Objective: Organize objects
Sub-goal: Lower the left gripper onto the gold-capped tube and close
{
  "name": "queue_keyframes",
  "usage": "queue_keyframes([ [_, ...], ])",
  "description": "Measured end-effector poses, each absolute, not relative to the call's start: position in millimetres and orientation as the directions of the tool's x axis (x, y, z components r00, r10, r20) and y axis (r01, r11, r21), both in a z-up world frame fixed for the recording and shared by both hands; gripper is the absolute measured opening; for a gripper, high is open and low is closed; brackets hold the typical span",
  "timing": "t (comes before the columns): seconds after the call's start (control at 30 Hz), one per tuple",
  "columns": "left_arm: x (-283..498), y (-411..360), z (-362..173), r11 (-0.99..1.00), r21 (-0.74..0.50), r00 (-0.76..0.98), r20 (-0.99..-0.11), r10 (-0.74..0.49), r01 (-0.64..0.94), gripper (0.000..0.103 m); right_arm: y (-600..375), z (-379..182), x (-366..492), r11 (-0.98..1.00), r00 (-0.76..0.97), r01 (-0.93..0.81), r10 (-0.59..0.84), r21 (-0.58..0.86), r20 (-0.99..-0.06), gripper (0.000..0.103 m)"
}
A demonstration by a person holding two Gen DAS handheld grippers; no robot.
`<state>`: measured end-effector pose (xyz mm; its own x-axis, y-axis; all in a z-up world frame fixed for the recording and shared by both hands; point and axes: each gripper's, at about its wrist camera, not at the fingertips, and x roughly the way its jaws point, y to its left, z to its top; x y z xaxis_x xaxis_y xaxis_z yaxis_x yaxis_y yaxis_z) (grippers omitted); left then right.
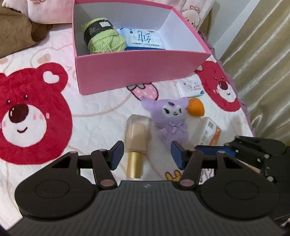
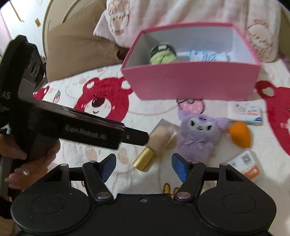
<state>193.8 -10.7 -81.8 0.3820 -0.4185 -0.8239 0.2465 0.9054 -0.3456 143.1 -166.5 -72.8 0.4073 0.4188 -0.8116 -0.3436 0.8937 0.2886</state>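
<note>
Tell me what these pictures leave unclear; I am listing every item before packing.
- Pink box floor, both views: near wall hides its front strip.
- Orange-and-white packet, left wrist view: right hand-held gripper covers its near end.
- Tissue pack print, right wrist view: blurred.
- Bottle, right wrist view: left hand-held gripper overlaps one side.

A bed under a bear-print blanket, with small things scattered on it.

The blanket is white plush with red bear faces and pink strawberries. On it stands an open pink box. Nearer lie a foundation bottle with a gold cap, on its side; a purple plush toy just right of it; an orange makeup sponge touching the plush's ear; a small tissue packet near the box's right corner; and a white-and-orange packet beside the plush. At the head end rest a brown cushion and a pink pillow.
</note>
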Motion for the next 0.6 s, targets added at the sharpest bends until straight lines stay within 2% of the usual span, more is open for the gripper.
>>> queue_keyframes([
  [0.13,201,2,-99,0.916,-0.337,0.402,-0.824,-0.398,0.216,0.055,-147,-88,157,0.9,0.402,-0.376,0.371,0.219,-0.837,0.072],
  [0.3,205,8,-115,0.91,-0.363,0.398,-0.819,-0.413,0.198,0.052,-148,-116,163,0.921,0.435,-0.306,0.361,0.242,-0.825,0.072],
  [0.37,207,4,-123,0.906,-0.367,0.379,-0.824,-0.422,0.21,0.051,-147,-129,160,0.935,0.47,-0.292,0.324,0.202,-0.821,0.072],
  [0.47,207,-8,-134,0.92,-0.322,0.375,-0.843,-0.386,0.222,0.046,-142,-143,154,0.934,0.503,-0.321,0.305,0.153,-0.809,0.072],
  [0.6,210,-8,-142,0.891,-0.411,0.348,-0.82,-0.454,0.192,0.036,-135,-143,152,0.931,0.561,-0.355,0.288,0.09,-0.776,0.072],
])
